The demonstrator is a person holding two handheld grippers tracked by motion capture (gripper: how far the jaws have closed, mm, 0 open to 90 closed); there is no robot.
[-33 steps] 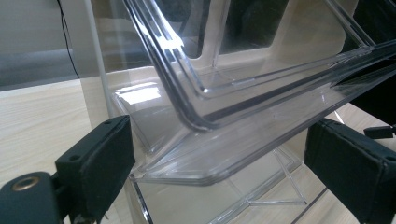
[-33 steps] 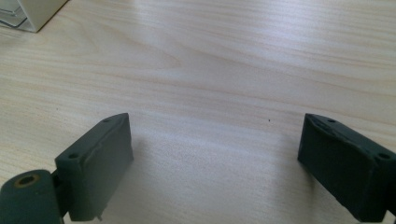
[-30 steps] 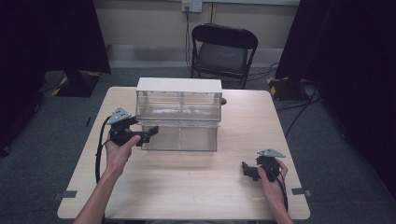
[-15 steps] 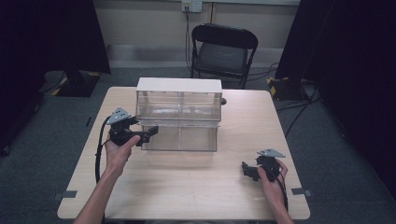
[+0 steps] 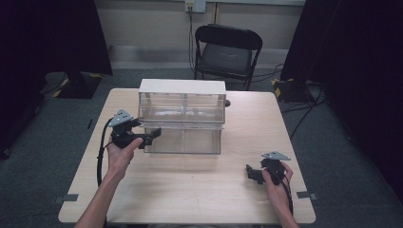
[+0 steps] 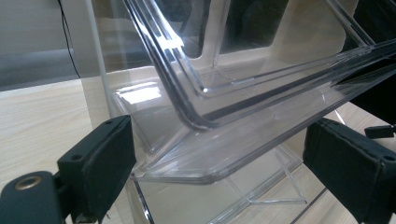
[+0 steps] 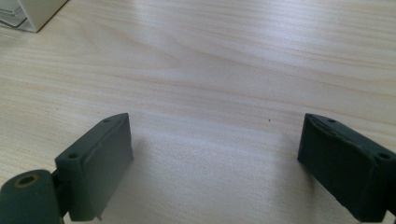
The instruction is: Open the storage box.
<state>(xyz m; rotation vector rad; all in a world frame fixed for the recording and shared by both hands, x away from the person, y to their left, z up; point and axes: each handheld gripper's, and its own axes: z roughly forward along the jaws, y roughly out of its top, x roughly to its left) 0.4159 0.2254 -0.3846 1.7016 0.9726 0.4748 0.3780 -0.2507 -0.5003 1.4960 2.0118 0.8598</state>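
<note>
The clear bin (image 5: 183,123) stands mid-table (image 5: 190,194), toward the far edge. The left gripper (image 5: 151,135) is at its near-left corner, jaws spread wide around a tilted drawer lip (image 6: 210,116) without pinching it. The right gripper (image 5: 250,172) rests released, near right.

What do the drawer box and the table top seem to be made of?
The drawer box looks like clear, glossy hard plastic: the wood shows through it and its edges catch bright glints; its top is opaque white. The table looks like pale wood or wood-pattern laminate, matte, with fine grain lines; which one I cannot tell.
</note>
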